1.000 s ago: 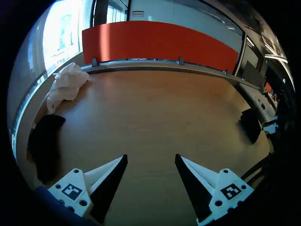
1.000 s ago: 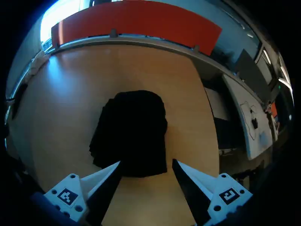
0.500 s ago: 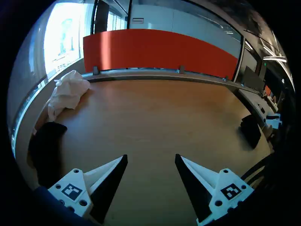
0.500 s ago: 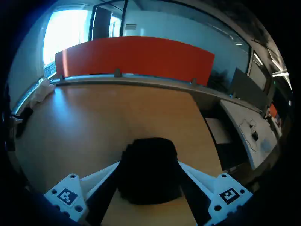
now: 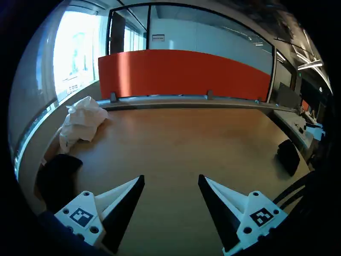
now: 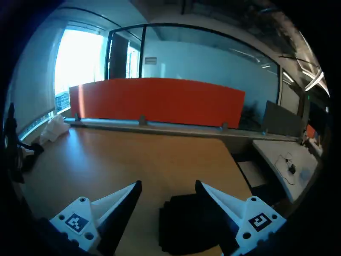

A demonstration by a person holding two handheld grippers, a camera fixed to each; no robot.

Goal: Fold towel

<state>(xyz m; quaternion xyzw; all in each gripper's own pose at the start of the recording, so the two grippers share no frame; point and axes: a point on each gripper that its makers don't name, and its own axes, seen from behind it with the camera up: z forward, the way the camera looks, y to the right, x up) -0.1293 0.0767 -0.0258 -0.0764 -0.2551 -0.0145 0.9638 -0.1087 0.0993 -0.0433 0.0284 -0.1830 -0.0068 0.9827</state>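
1. Wood – a big brown table [image 5: 179, 136] spreads out in front of both grippers, with an orange screen [image 5: 183, 72] standing along its far edge.
2. A small white sign [image 5: 157, 37] hangs on the glass wall behind the screen. Its writing is too small to read.
3. Each gripper finger has a black-and-white square mark [image 5: 81, 216] on it. The marks are patterns, not words.
4. The left gripper [image 5: 170, 176] has its two fingers spread wide, with only bare table between them.
5. In the left gripper view, the black towel [image 5: 289, 155] lies far off to the right, near the table's edge and well apart from this gripper.
6. The right gripper [image 6: 167, 182] is spread wide too, and it pinches nothing.
7. In the right gripper view, the black towel [image 6: 192, 222] lies folded on the table [image 6: 128, 162], low down and close – partly between the fingers and partly hidden behind the right one. I cannot tell if that finger touches it.
8. A crumpled white cloth [image 5: 81, 121] sits at the far left of the table, near the window.
9. A dark cloth [image 5: 57, 175] lies in front of the white one, just beside the left gripper's left finger.
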